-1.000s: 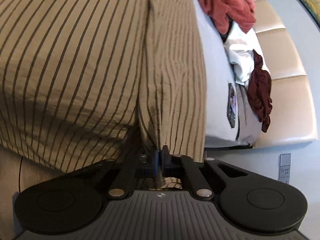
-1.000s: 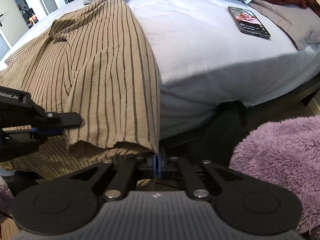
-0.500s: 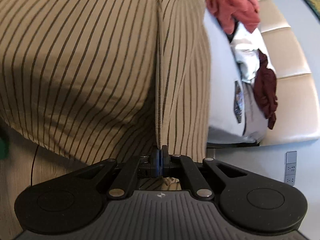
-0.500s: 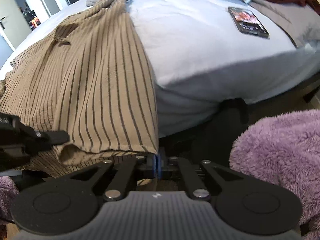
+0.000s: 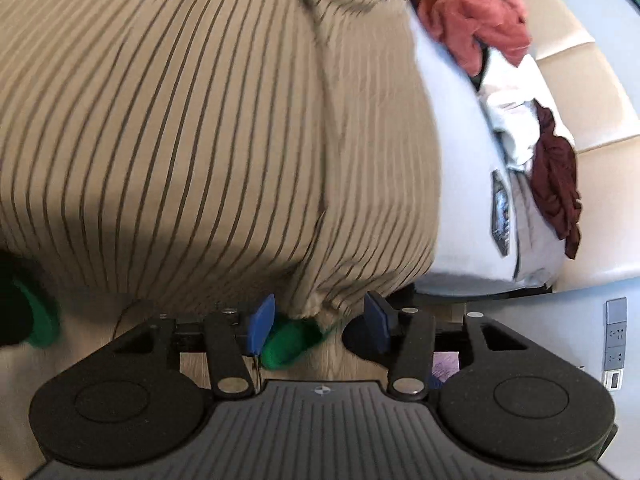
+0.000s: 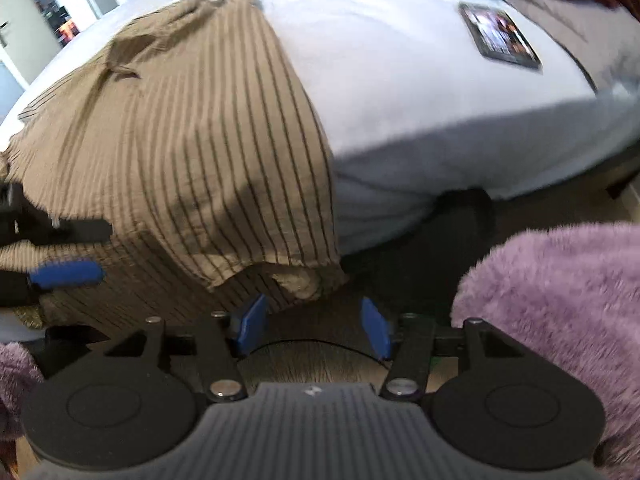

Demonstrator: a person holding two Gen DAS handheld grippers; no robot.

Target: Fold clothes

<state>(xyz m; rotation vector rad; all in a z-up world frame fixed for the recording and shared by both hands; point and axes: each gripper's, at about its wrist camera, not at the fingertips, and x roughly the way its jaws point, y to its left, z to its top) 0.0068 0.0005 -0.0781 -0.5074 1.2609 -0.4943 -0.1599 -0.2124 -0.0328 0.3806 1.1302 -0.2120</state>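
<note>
Tan striped cloth fills the left wrist view: the shirt (image 5: 208, 128) lies spread over the bed (image 5: 460, 208), its hem drooping past the mattress edge. The left gripper (image 5: 318, 326) now has its jaws wide apart with nothing between them; half a second ago they were pinched tight on the hem, which now hangs loose just ahead of the blue pads (image 5: 262, 322). Further up the bed lie a red garment (image 5: 480, 16), a white one (image 5: 510, 124), a maroon one (image 5: 558, 184) and a phone (image 5: 501, 212).

From the right wrist view, the right gripper (image 6: 314, 330) has likewise let go: jaws spread, holding nothing, the shirt's (image 6: 208, 152) corner resting free at the bed (image 6: 400, 100) edge. The left gripper (image 6: 66, 274) shows at the far left. A purple fleece sleeve (image 6: 560, 320) crowds the right.

Both releases together suggest the shirt has just been laid out or pulled flat, ready for a fresh grip.

No brand or writing is legible; the phone (image 6: 500, 38) screen is blurred.
</note>
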